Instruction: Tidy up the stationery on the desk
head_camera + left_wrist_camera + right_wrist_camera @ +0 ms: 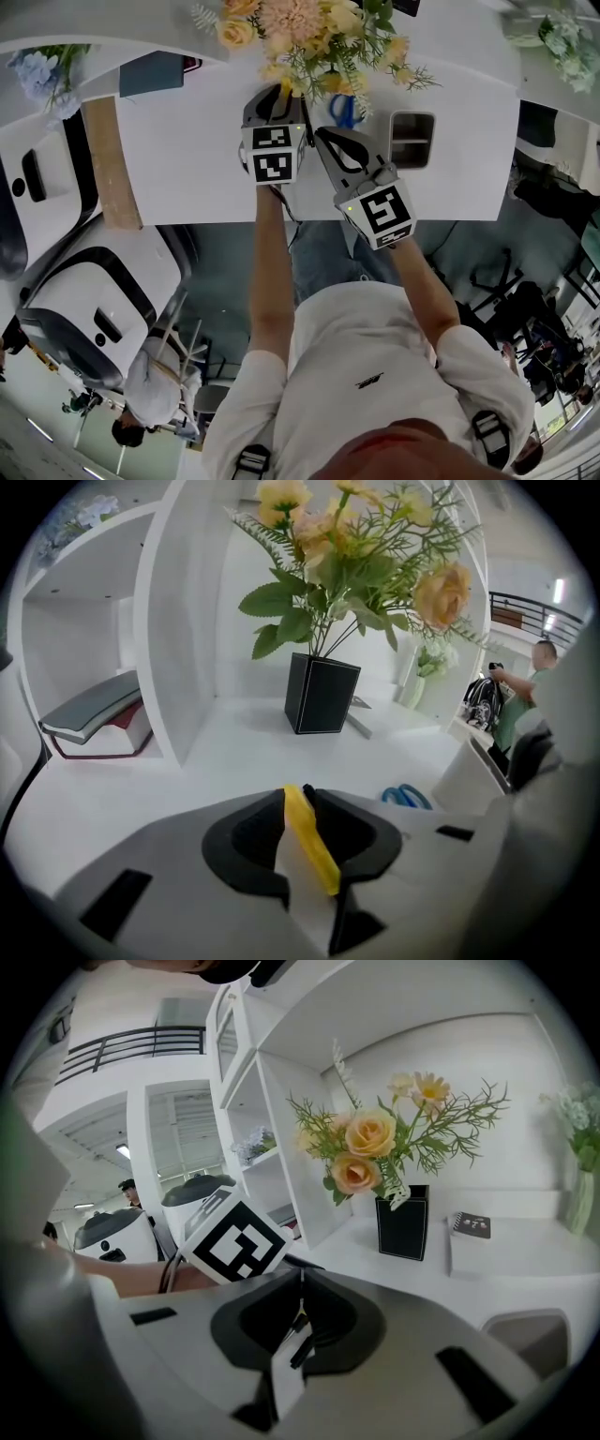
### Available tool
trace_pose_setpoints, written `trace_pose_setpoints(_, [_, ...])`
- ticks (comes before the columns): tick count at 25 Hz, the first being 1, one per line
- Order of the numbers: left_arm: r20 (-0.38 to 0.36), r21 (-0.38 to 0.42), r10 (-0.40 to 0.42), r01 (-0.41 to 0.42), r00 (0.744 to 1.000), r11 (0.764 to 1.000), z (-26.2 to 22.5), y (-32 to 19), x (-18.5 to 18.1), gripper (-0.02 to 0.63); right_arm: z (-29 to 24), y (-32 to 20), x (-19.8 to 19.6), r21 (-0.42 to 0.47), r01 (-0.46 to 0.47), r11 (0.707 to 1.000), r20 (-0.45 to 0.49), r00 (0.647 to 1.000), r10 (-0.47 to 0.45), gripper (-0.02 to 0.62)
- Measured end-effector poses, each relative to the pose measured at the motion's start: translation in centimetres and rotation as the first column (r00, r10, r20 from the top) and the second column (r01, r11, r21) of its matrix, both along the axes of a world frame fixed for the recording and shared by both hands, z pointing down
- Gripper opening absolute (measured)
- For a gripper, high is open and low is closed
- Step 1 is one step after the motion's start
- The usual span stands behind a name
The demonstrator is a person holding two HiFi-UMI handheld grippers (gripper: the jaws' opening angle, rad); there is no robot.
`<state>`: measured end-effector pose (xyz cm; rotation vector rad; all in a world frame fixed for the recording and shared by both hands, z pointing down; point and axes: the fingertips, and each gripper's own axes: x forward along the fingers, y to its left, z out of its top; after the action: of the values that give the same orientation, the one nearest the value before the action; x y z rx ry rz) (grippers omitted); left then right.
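Scissors (406, 796) part-hidden; left gripper (302, 792) clamps yellow strip (311, 844).

Yellow strip (310, 841): thin, flat, seen edge-on and tilted, clamped between the closed jaws of the left tongs (302, 797); item type not discernible.

Scissors (406, 796): blue handles, lying flat on the white tabletop (234, 752), blades hidden.

Grey rectangular holder (411, 139): standing on the tabletop near the scissors.

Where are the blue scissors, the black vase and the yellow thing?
blue scissors (405, 795), left gripper view, on the handle loops.
black vase (322, 696), left gripper view, front face.
yellow thing (309, 841), left gripper view, middle of its length.
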<state>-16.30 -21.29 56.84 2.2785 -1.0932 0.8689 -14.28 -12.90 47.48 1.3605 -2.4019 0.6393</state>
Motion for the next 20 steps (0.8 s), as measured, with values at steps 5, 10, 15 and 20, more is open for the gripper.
trace_pose_setpoints(5, [0.006,-0.016,-0.012,0.012,1.000,1.000,0.4,-0.8,0.2,0.000,0.0,0.0,0.0,-0.005,-0.005,1.000,0.003,1.000,0.005,0.000])
trace_pose_setpoints(10, [0.023,-0.039,-0.015,0.015,1.000,0.999,1.0,-1.0,0.4,0.000,0.3,0.1,0.6,-0.008,-0.018,1.000,0.001,1.000,0.018,0.000])
trace_pose_setpoints(15, [0.034,-0.065,-0.039,0.042,0.999,0.997,1.4,-1.1,0.5,0.000,0.4,0.4,1.1,-0.013,-0.023,1.000,-0.007,1.000,0.023,0.000])
trace_pose_setpoints(20, [0.052,-0.086,-0.051,0.055,0.997,0.995,1.5,-0.8,0.3,0.000,0.0,0.6,1.5,-0.003,-0.032,0.999,-0.006,0.999,0.032,0.000])
